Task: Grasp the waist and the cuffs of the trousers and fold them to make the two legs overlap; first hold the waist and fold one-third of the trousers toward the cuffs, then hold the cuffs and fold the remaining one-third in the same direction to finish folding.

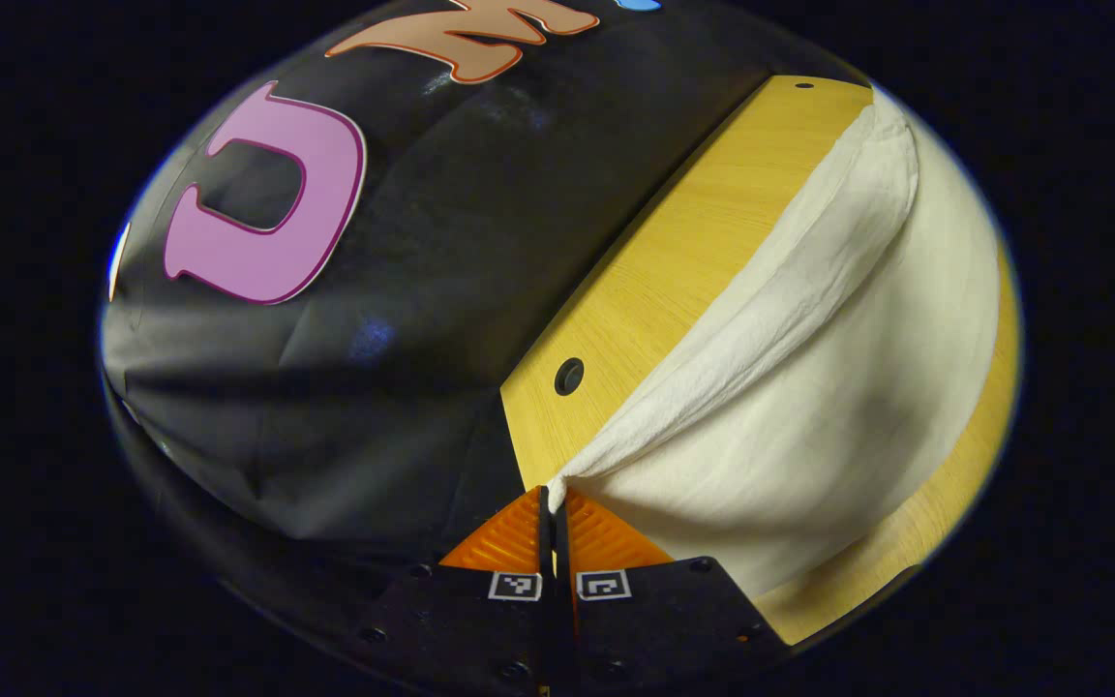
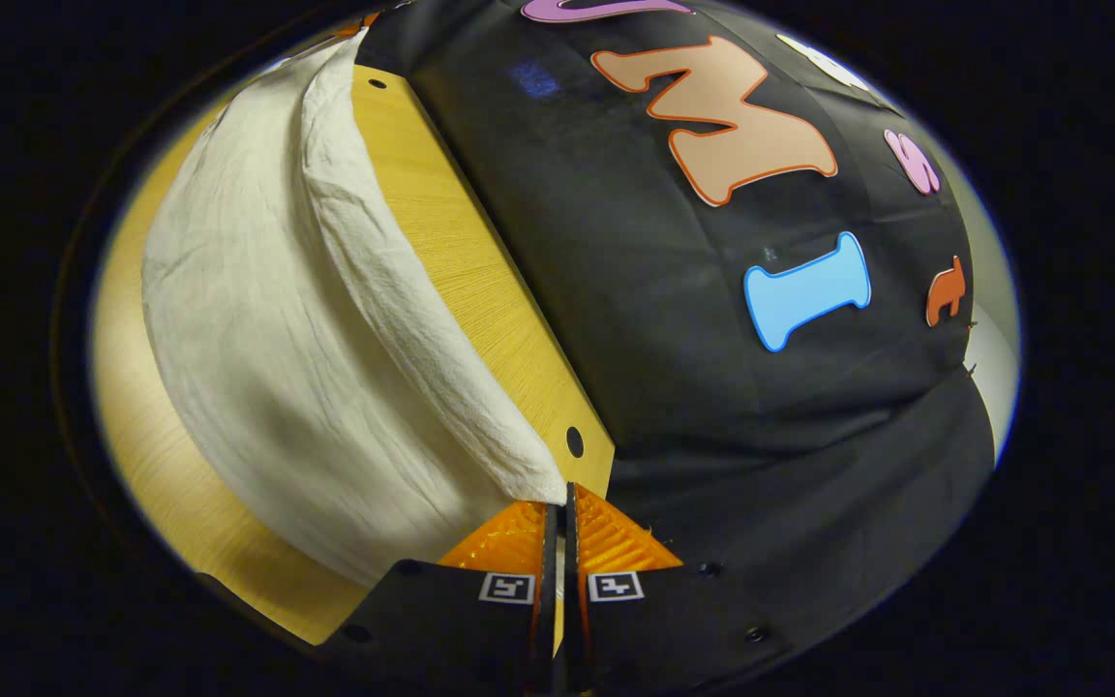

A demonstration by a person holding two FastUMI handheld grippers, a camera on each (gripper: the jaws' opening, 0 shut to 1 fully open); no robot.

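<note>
While the cream-white trousers (image 1: 809, 387) lay spread over the yellow wooden table (image 1: 674, 261), each end of one raised edge was pinched in a hand-held gripper. In the left gripper view, the left hand-held gripper (image 1: 554, 496) had its jaws pressed together on a corner of the cloth, which rose from the table to meet the fingertips and ran away from them as a rumpled, rolled fold toward the far end of the table. In the right gripper view, the right hand-held gripper (image 2: 562, 496) was likewise clenched on a corner of the trousers (image 2: 277, 319), with the same thick fold stretching off along the table's (image 2: 461, 252) edge. Whether the held corners belonged to the waist or the cuffs could not be made out, since the fabric there was bunched. The rest of the garment lay flat on the table beneath the lifted fold. A round hole (image 1: 568, 376) in the tabletop sat near the left gripper's tips, just beside the cloth, and another such hole (image 2: 574, 441) sat near the right gripper's tips.
</note>
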